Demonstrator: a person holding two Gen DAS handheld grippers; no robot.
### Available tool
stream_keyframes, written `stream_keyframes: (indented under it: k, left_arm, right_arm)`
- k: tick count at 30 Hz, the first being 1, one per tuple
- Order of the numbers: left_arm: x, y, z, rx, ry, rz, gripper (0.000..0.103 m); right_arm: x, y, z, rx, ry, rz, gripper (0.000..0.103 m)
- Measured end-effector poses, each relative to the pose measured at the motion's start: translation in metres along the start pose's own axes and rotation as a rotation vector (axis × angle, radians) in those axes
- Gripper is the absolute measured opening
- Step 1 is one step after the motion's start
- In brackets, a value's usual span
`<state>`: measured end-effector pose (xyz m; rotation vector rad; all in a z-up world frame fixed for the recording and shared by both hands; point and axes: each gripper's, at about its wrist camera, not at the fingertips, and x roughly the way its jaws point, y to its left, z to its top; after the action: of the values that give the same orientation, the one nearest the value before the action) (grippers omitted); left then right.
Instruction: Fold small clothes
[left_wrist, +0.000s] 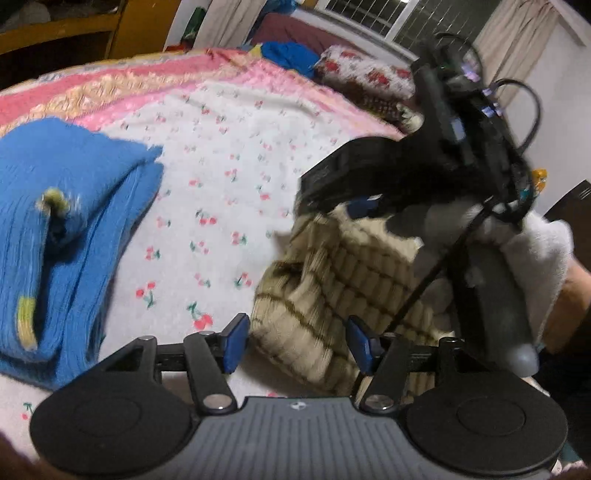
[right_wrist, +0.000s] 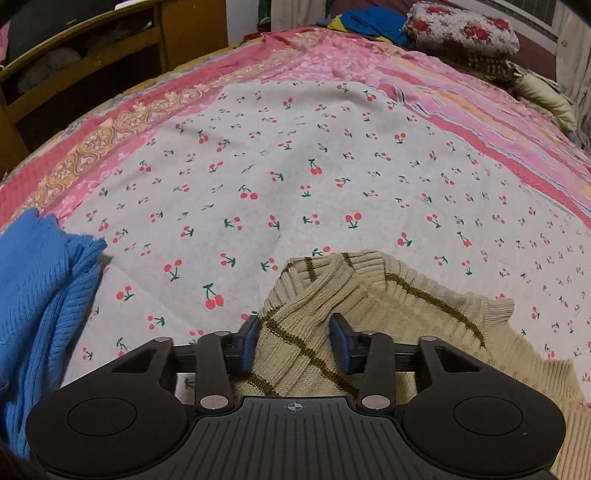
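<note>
A beige ribbed knit garment with brown stripes (right_wrist: 332, 302) lies bunched on the cherry-print cloth (right_wrist: 295, 166). My right gripper (right_wrist: 293, 343) is open, its blue pads on either side of a fold of the knit. In the left wrist view the same beige knit (left_wrist: 332, 288) lies just ahead of my open left gripper (left_wrist: 297, 341), whose pads straddle its near edge. The right gripper's body (left_wrist: 424, 173), held in a white-gloved hand (left_wrist: 539, 251), sits on top of the knit. A folded blue knit garment (left_wrist: 62, 229) lies at the left, and also shows in the right wrist view (right_wrist: 40, 288).
A pink patterned bedspread (right_wrist: 461, 99) covers the bed. A floral pillow (right_wrist: 461, 31) and blue clothes (right_wrist: 365, 18) lie at the far end. A wooden shelf (right_wrist: 74, 55) stands at the far left. A window with curtains (left_wrist: 369, 14) is behind the bed.
</note>
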<state>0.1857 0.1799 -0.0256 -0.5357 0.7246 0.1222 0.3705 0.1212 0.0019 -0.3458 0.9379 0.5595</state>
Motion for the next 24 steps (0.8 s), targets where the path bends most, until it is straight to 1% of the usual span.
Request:
stream_keyframes:
  k: [2, 4, 6, 7, 8, 9, 14, 16, 21, 24]
  left_arm:
    - [0.004, -0.001, -0.001, 0.004, 0.014, 0.014, 0.063]
    - [0.005, -0.005, -0.003, 0.021, 0.011, 0.018, 0.067]
    - [0.007, -0.007, -0.005, 0.033, 0.023, 0.014, 0.077]
    - [0.008, -0.008, -0.006, 0.033, 0.028, 0.009, 0.079]
    - [0.008, -0.008, -0.007, 0.029, 0.027, 0.001, 0.084]
    - [0.008, -0.008, -0.007, 0.021, 0.025, -0.006, 0.086]
    - [0.009, -0.004, -0.006, -0.037, 0.004, -0.017, 0.087]
    - [0.009, -0.005, -0.007, -0.040, -0.003, -0.009, 0.087]
    - [0.010, -0.012, -0.009, -0.010, -0.014, 0.005, 0.087]
    - [0.006, -0.009, -0.008, -0.037, -0.023, -0.012, 0.086]
  right_arm:
    - [-0.002, -0.003, -0.001, 0.008, -0.006, 0.009, 0.029]
    - [-0.005, -0.006, -0.001, 0.029, -0.012, 0.024, 0.024]
    - [-0.009, -0.012, -0.001, 0.054, -0.018, 0.047, 0.020]
    - [-0.011, -0.015, -0.002, 0.067, -0.021, 0.059, 0.019]
    - [-0.013, -0.018, -0.002, 0.077, -0.024, 0.070, 0.018]
    - [-0.015, -0.021, -0.002, 0.088, -0.027, 0.082, 0.017]
    - [-0.026, -0.035, -0.005, 0.150, -0.048, 0.141, 0.016]
    - [-0.030, -0.039, -0.006, 0.163, -0.056, 0.153, 0.016]
    - [-0.039, -0.047, -0.008, 0.198, -0.072, 0.186, 0.015]
    - [-0.048, -0.054, -0.009, 0.217, -0.086, 0.208, 0.015]
